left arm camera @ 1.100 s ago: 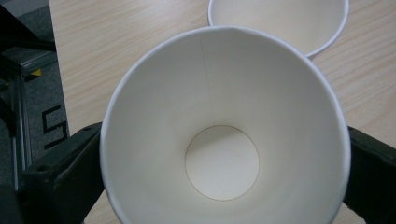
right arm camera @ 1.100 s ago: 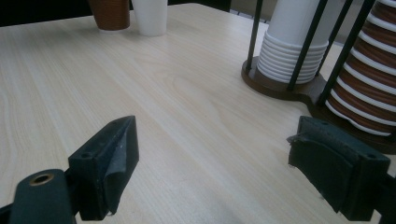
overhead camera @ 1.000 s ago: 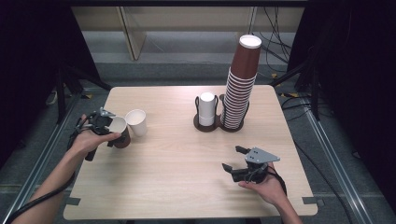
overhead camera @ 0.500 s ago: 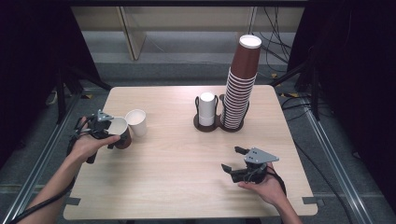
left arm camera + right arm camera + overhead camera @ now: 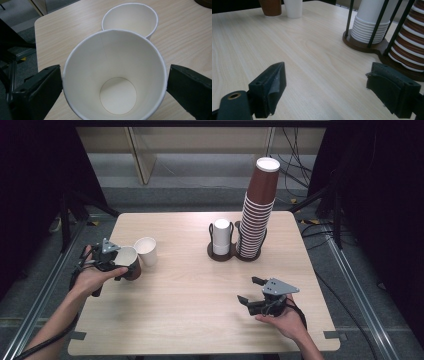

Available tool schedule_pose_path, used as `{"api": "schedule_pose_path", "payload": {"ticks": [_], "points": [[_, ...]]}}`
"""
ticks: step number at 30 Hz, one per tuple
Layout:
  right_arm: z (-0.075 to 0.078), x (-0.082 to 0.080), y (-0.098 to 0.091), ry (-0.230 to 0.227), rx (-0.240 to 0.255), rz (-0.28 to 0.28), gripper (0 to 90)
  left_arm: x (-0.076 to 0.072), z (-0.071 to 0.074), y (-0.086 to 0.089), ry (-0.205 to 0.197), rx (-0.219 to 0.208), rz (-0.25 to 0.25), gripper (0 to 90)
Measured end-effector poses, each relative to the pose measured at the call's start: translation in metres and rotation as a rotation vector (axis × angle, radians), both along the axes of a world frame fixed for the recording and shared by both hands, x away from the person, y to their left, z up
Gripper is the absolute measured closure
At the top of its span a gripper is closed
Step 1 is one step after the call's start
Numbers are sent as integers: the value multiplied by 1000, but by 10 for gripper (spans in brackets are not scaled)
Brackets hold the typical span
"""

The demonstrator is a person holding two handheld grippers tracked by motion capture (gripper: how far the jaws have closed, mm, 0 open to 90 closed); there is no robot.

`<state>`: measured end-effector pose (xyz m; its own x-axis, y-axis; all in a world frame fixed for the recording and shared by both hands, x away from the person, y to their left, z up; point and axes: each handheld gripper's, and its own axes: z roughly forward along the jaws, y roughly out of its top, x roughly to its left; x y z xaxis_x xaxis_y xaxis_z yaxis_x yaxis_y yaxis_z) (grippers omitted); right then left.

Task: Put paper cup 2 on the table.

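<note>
At the left of the high view, the left gripper has the brown cup between its jaws. The cup stands upright at the table's left edge, mouth up, its rim touching the left jaw; whether the right jaw presses it I cannot tell. The white cup stands just beside it, up and to the right. At lower right the right gripper rests wide apart and empty, well away, so the left hand is nearer.
</note>
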<state>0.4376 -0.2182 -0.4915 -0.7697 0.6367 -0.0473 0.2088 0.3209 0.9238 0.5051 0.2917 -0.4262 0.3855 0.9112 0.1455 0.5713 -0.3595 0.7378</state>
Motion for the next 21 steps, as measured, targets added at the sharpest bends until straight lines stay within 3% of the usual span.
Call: {"api": "schedule_pose_path", "payload": {"ticks": [14,18,21], "points": [[0,0,0,9,3,-6,152,-6,2,1,-47,-25,-27,0],[0,-2,1,12,9,-2,152,-9,2,1,-77,-66,-17,0],[0,-1,0,10,5,-6,152,-13,3,0,-86,-74,-18,0]]}}
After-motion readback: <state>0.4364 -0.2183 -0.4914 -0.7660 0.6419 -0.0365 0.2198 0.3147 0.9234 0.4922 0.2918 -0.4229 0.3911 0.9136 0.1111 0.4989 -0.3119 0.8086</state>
